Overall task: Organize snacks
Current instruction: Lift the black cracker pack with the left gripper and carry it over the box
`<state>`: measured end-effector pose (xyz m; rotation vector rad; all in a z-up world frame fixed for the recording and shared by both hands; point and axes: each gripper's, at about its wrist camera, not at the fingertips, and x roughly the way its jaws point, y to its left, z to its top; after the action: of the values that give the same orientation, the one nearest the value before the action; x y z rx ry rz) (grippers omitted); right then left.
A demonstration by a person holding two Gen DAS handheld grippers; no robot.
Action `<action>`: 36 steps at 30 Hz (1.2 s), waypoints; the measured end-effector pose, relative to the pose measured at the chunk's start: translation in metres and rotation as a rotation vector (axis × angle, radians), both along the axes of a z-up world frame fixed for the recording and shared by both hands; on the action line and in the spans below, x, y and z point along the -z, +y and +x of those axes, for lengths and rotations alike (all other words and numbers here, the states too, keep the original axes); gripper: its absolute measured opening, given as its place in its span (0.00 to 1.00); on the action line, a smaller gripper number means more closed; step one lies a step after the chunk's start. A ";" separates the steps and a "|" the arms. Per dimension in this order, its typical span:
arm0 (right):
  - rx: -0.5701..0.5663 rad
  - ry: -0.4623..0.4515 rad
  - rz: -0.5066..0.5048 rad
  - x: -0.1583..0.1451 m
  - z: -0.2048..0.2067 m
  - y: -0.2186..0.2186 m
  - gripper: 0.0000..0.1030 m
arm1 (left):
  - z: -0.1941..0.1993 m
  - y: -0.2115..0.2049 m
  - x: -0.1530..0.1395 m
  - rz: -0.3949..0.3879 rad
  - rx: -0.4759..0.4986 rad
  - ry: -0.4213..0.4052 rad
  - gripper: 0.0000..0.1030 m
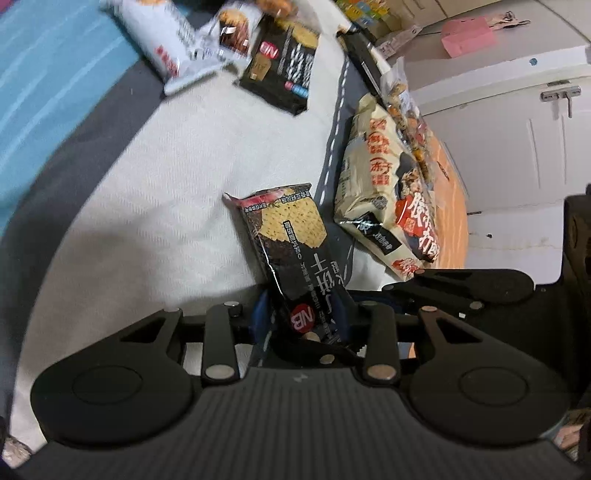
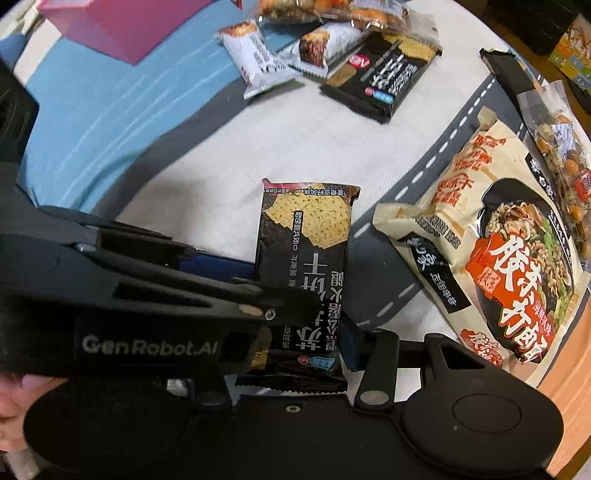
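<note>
In the left wrist view, the left gripper (image 1: 304,325) pinches the near end of a black cracker packet (image 1: 291,243), which sticks out forward above the white cloth (image 1: 155,184). To the right lies a cream noodle bag (image 1: 384,192); far off, another black packet (image 1: 284,62) and a white packet (image 1: 162,40) lie together.

In the right wrist view, the same cracker packet (image 2: 306,266) sits between the right gripper's (image 2: 306,354) fingers, while the left gripper (image 2: 258,314) reaches in from the left and crosses over it. Whether the right fingers press on the packet or merely flank it, I cannot tell. The noodle bag (image 2: 480,240) lies to the right, and a pink box (image 2: 122,26) sits at the far left.

The step in hand seems to be carrying or passing this packet. Next, it likely needs setting beside the matching black packet (image 2: 380,77), lying flat.
</note>
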<state>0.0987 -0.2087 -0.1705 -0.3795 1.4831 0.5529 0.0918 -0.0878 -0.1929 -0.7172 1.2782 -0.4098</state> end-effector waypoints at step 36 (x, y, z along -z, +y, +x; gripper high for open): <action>-0.155 -0.347 0.272 -0.149 -0.049 0.094 0.51 | -0.044 0.117 -0.163 0.160 -0.086 -0.278 0.33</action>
<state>0.0500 -0.1152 -0.0213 -0.3570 1.0349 0.7611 0.0479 0.0289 -0.0301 -0.5563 1.0016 -0.3208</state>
